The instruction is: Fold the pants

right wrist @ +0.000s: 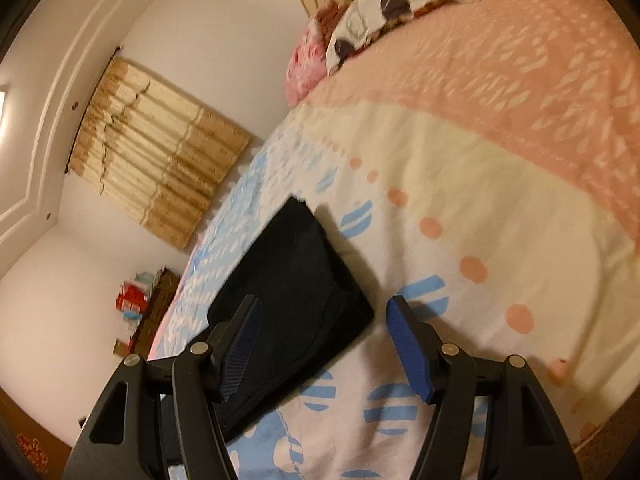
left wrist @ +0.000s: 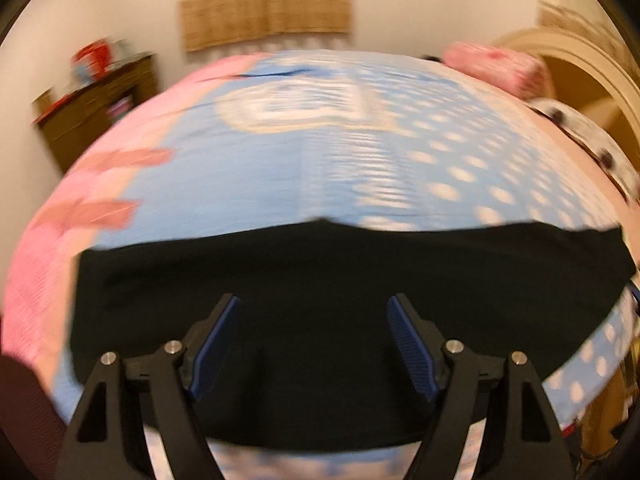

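1. While blurred in the left wrist view, black pants (left wrist: 340,320) readable as a wide dark folded slab lying flat across the near part of the bedspread (left wrist: 280,168).
2. Left gripper (left wrist: 314,312) above the pants, jaws wide apart, nothing between the blue pads (left wrist: 218,344); no contact visible.
3. Right gripper (right wrist: 322,316) also jaws apart, empty; left pad over the pants (right wrist: 296,280), right pad over bare bedspread (right wrist: 460,208) just beside the pants' corner.
4. Pants in the right wrist view: folded rectangle, long axis running away from the camera, near corner between the fingers; whether the fingers touch the cloth, cannot tell.
5. Bedspread: blue and white dots under the pants, pink band at left in the left view, cream and peach bands farther off in the right view.
6. Pillows (right wrist: 380,12) at the head of the bed, well apart from the pants.
7. Tan curtain (left wrist: 264,0) on the far wall; brown cabinet (left wrist: 96,108) beside the bed, red items on top, blurred.
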`<control>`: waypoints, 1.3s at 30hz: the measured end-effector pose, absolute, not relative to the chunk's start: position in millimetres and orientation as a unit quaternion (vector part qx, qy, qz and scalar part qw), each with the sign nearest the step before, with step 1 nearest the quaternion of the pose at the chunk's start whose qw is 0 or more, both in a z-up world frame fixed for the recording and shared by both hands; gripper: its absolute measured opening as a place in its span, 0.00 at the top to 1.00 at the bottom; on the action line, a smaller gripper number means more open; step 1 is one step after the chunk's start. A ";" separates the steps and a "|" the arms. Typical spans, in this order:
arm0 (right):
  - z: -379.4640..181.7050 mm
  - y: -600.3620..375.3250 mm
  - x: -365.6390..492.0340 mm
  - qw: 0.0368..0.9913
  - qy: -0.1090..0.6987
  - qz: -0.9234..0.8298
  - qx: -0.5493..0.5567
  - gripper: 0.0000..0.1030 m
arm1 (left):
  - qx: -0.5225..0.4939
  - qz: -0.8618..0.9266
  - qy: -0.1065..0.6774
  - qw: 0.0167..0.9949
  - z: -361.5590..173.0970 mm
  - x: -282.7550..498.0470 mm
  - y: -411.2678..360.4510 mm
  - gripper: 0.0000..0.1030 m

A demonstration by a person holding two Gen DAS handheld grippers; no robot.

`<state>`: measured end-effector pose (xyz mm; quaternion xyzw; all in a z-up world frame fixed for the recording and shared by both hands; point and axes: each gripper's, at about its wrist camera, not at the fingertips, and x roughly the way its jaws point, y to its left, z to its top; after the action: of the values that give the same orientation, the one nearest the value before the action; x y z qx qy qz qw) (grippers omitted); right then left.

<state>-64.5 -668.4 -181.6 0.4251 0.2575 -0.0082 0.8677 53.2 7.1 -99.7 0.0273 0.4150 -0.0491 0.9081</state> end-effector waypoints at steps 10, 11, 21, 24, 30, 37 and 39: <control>-193.0 -673.1 -62.5 0.856 0.234 0.045 0.459 0.43 | 0.083 -0.111 0.443 0.886 -128.2 68.6 -75.6 0.24; -193.6 -672.6 -60.0 0.855 0.236 0.050 0.459 0.48 | 0.082 -0.112 0.442 0.886 -129.3 68.6 -74.6 0.24; -214.2 -682.7 -67.2 0.842 0.216 0.049 0.492 0.89 | 0.069 -0.115 0.439 0.888 -132.3 66.7 -69.0 0.22; -197.8 -678.1 -74.0 0.857 0.192 0.046 0.476 0.89 | 0.067 -0.117 0.440 0.888 -132.5 67.0 -68.9 0.22; -126.8 -626.9 -72.2 0.911 0.173 0.075 0.368 0.90 | 0.051 -0.125 0.448 0.884 -129.4 65.7 -62.8 0.22; -63.7 -478.9 -27.0 0.941 0.216 0.173 0.197 0.90 | 0.033 -0.126 0.447 0.885 -117.2 54.2 -36.2 0.22; -60.6 -421.4 -10.7 0.937 0.235 0.215 0.147 0.90 | 0.025 -0.123 0.444 0.887 -113.7 50.8 -22.9 0.22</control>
<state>-10.7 -421.4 -60.6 0.1470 0.2348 0.2147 0.9366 50.8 -22.9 -113.7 0.0255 0.4445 -0.1227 0.8870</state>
